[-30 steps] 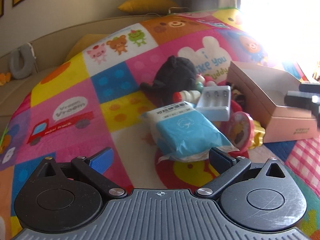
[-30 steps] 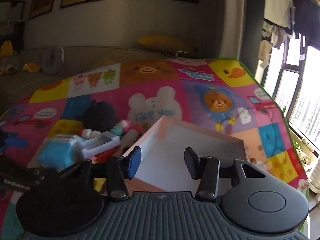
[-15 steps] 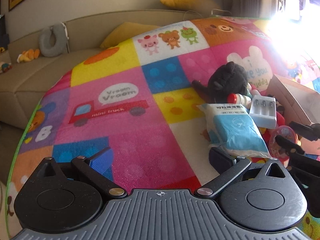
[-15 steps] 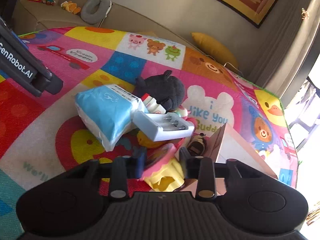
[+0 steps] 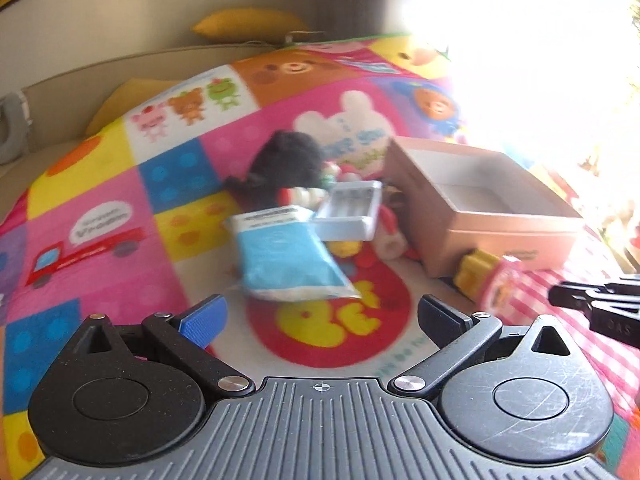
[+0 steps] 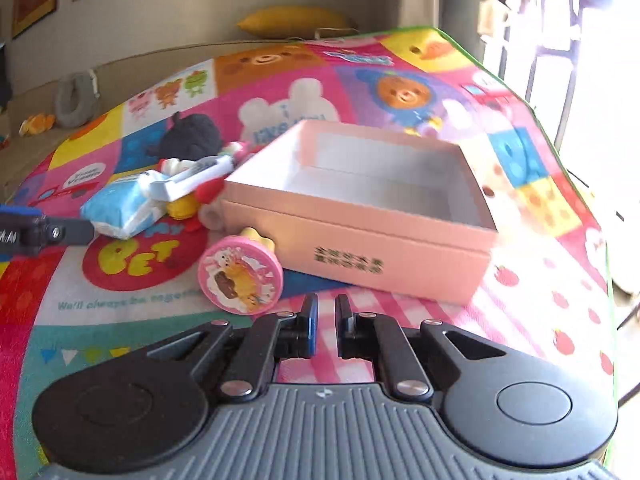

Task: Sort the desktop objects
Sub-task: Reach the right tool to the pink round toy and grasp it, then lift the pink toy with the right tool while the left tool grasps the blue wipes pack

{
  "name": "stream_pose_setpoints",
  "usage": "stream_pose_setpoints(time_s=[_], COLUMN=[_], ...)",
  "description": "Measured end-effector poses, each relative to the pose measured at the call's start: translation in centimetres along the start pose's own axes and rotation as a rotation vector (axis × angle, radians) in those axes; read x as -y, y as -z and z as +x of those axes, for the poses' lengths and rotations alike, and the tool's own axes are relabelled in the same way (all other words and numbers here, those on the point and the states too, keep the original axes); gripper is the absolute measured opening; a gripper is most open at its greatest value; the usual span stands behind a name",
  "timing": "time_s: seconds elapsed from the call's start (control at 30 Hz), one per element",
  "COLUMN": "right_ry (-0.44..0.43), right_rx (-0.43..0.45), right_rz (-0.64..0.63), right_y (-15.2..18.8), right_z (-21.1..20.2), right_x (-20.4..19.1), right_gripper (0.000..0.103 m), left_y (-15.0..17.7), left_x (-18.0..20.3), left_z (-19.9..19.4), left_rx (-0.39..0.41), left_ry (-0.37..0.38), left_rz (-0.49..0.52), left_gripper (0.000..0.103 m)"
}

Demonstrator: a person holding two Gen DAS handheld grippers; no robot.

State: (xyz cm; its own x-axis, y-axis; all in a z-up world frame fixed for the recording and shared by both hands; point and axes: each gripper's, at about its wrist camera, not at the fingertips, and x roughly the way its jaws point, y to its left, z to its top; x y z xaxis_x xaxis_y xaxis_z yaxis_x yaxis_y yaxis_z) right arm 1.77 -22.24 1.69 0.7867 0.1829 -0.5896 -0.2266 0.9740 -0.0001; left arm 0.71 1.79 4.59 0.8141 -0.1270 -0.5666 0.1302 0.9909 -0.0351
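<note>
An open pink cardboard box (image 6: 360, 240) sits on the colourful play mat, empty inside; the left wrist view shows it too (image 5: 500, 236). Left of it lies a pile: a blue tissue pack (image 5: 280, 260), a white battery charger (image 5: 348, 210), a black plush (image 5: 288, 160) and small toys. A pink round toy (image 6: 240, 276) with a yellow back leans on the mat by the box's near corner. My right gripper (image 6: 324, 320) is shut with nothing in it, just right of that toy. My left gripper (image 5: 322, 316) stands open and empty, short of the tissue pack.
The mat (image 6: 540, 280) ends at a green edge on the right, by a bright window. A beige sofa with a yellow cushion (image 6: 296, 22) and a grey neck pillow (image 6: 76, 98) runs along the back. The other gripper's fingertips (image 5: 560, 294) show at the right edge.
My right gripper's jaws have closed, and the pink round toy seen between them half a second ago now lies on the mat. The left view swung left, then back toward the pile and box.
</note>
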Motion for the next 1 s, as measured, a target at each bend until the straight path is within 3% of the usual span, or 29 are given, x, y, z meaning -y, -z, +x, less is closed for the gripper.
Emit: stream_pose_setpoints(time_s=[0.07, 0.13, 0.17, 0.2, 0.23, 0.33, 0.47, 0.53, 0.57, 0.67, 0.87, 1.0], right_ry=[-0.048, -0.073, -0.081, -0.085, -0.085, -0.080, -0.066, -0.097, -0.115, -0.118, -0.108, -0.079], right_rx=[0.018, 0.051, 0.071, 0.094, 0.114, 0.110, 0.002, -0.009, -0.011, 0.025, -0.042, -0.056], right_rz=[0.059, 0.032, -0.002, -0.042, -0.076, -0.150, -0.080, -0.017, -0.007, -0.056, -0.151, -0.147], right_y=[0.8, 1.3, 1.5, 1.6, 1.7, 0.9, -1.0, -1.5, -1.6, -1.8, -0.3, 1.4], right_z=[-0.8, -1.8, -2.2, -2.5, -2.6, -1.2, 3.3, 4.2, 4.1, 2.3, -1.4, -2.0], right_x=[1.4, 1.0, 0.3, -0.5, -1.2, -3.5, -3.7, -2.9, -2.6, -2.6, -2.4, -2.0], right_gripper=[0.012, 0.031, 0.053, 0.069, 0.071, 0.072, 0.072, 0.060, 0.055, 0.055, 0.055, 0.056], left_y=[0.1, 0.0, -0.1, -0.2, -0.3, -0.2, 0.1, 0.3, 0.4, 0.7, 0.7, 0.0], left_x=[1.6, 2.1, 1.8, 1.3, 0.7, -0.4, -1.2, -1.5, -1.6, -1.7, -1.0, -0.4], left_z=[0.2, 0.7, 0.9, 1.2, 1.3, 1.2, 0.6, 0.6, 0.6, 1.1, 1.6, 2.6], left_rx=[0.010, -0.002, -0.016, -0.030, -0.040, -0.055, -0.053, -0.054, -0.055, -0.063, -0.060, -0.047], left_ry=[-0.001, -0.050, -0.067, -0.078, -0.084, -0.095, -0.089, -0.084, -0.081, -0.075, -0.054, -0.071], left_rz=[0.053, 0.044, 0.021, -0.010, -0.035, -0.071, -0.083, -0.086, -0.086, -0.088, -0.082, -0.057], left_gripper=[0.103, 0.103, 0.103, 0.103, 0.103, 0.103, 0.103, 0.103, 0.103, 0.103, 0.103, 0.103])
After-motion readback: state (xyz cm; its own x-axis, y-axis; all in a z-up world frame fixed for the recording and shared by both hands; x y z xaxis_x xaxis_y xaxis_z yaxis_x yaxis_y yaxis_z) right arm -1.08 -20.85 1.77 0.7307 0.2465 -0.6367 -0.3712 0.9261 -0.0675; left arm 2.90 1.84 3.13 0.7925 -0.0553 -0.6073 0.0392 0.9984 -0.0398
